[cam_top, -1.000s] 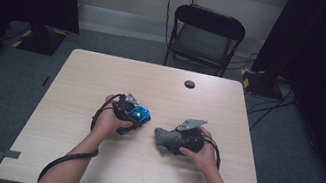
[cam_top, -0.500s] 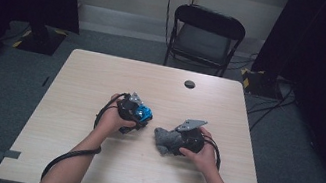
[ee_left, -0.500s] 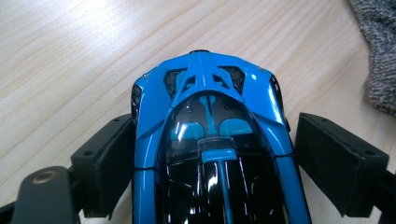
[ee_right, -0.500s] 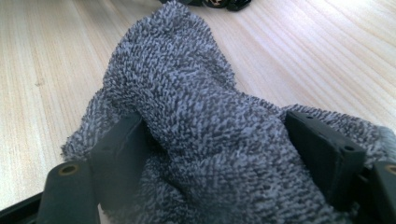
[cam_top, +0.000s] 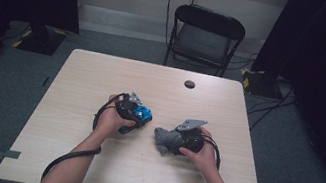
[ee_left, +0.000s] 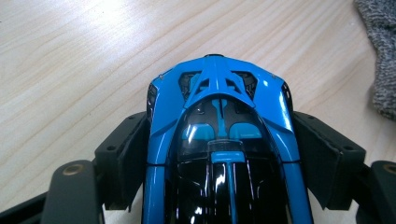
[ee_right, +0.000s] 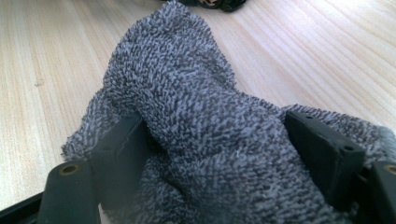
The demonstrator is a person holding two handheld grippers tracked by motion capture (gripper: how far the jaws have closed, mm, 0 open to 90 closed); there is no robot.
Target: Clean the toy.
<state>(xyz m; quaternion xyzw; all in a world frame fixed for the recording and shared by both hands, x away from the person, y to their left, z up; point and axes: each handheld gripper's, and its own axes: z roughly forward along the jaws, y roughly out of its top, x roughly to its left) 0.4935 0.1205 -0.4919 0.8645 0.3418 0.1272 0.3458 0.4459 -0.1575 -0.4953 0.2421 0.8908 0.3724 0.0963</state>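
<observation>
Near the middle of the wooden table (cam_top: 101, 85), my left gripper (ee_left: 219, 140) clamps a blue toy car (ee_left: 219, 116) while my right gripper (ee_right: 219, 154) pinches a bunched grey cloth (ee_right: 187, 116) just beside it; to wipe well, I would steady the car and stroke lightly.

Blue toy car (ee_left: 219, 140) between jaws, grey cloth (ee_left: 380, 51) nearby
</observation>
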